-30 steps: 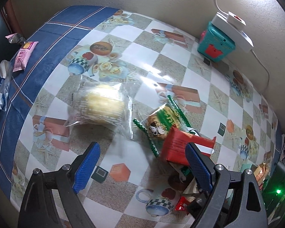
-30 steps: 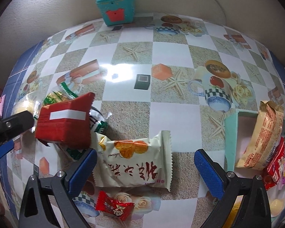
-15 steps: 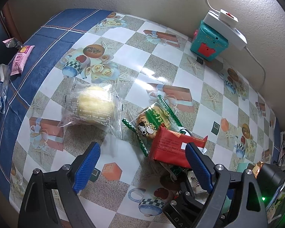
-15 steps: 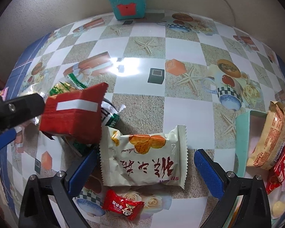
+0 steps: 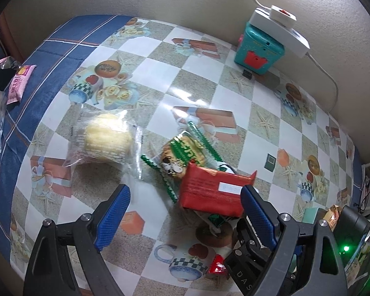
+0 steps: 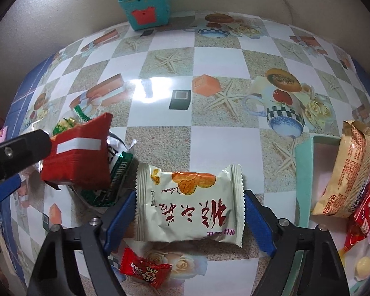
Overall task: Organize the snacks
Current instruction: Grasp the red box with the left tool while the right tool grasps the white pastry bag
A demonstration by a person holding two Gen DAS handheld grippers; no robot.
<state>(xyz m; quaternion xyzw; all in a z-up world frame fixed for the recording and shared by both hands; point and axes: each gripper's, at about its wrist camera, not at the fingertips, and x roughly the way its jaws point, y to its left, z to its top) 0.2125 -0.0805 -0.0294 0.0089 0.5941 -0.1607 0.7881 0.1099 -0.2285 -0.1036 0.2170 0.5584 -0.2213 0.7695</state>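
Right hand-held gripper (image 6: pixel 188 218) jaws closing w/ cream foil snack packet (image 6: pixel 188 203) flat on checkered counter (image 6: pixel 219 56) between them, long axis across jaws, not yet pinched; left hand-held gripper (image 5: pixel 185 218) wide apart, empty.

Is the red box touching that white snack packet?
Apart. The right wrist view shows green wrappers and bare table between the red box and the white packet.

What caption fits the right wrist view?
Right gripper closing around a cream snack packet, teal bin alongside.
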